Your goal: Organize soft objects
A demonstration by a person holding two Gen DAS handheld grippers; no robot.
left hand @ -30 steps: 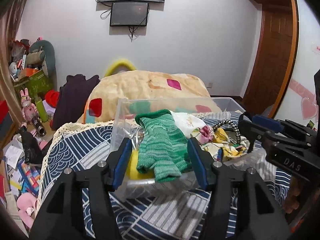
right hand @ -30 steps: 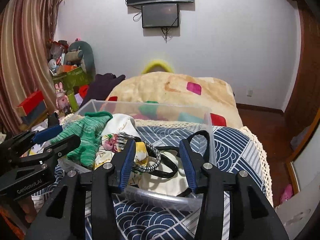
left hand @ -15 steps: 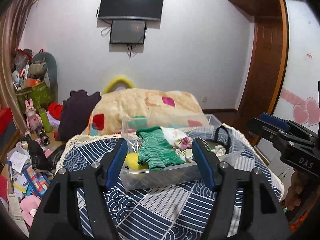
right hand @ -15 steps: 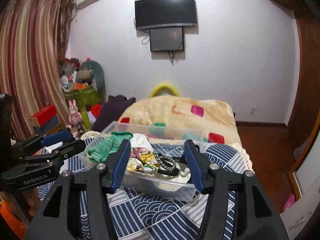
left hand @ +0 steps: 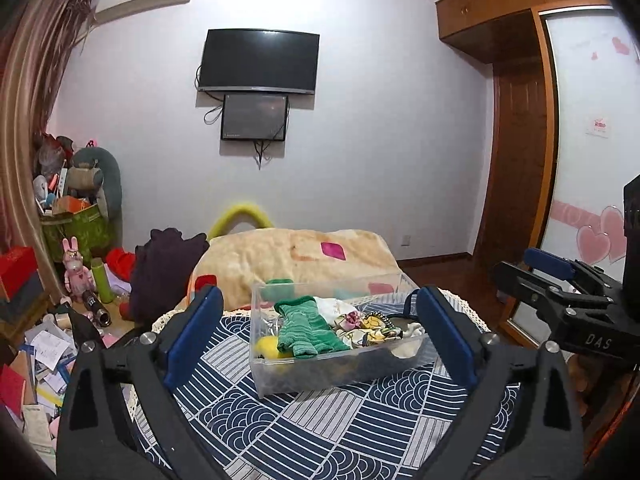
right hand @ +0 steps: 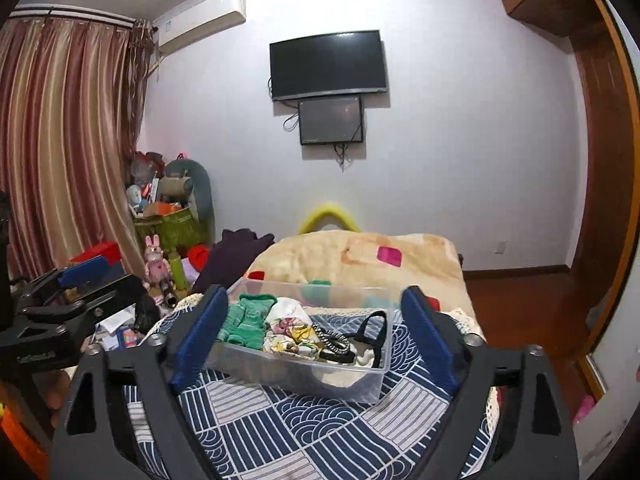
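Observation:
A clear plastic bin (left hand: 320, 376) stands on a round table with a blue patterned cloth (left hand: 328, 432). It holds a green knit cloth (left hand: 308, 328), a yellow soft item (left hand: 267, 346), a floral cloth (left hand: 368, 324) and a black strap (right hand: 372, 332). My left gripper (left hand: 320, 344) is open and empty, back from the bin's near side. My right gripper (right hand: 316, 336) is open and empty, also back from the bin (right hand: 304, 376). Each gripper shows at the edge of the other's view.
A bed with a beige blanket (left hand: 296, 256) lies behind the table. A dark garment (left hand: 164, 264) hangs at its left. Toys, boxes and papers (left hand: 48, 340) litter the floor at left. A wooden door (left hand: 516, 160) is at right. Two screens (left hand: 258, 62) hang on the wall.
Both grippers have pulled back and up from the bin and have opened wider. The bin now looks smaller and sits fully between the fingers in both views.

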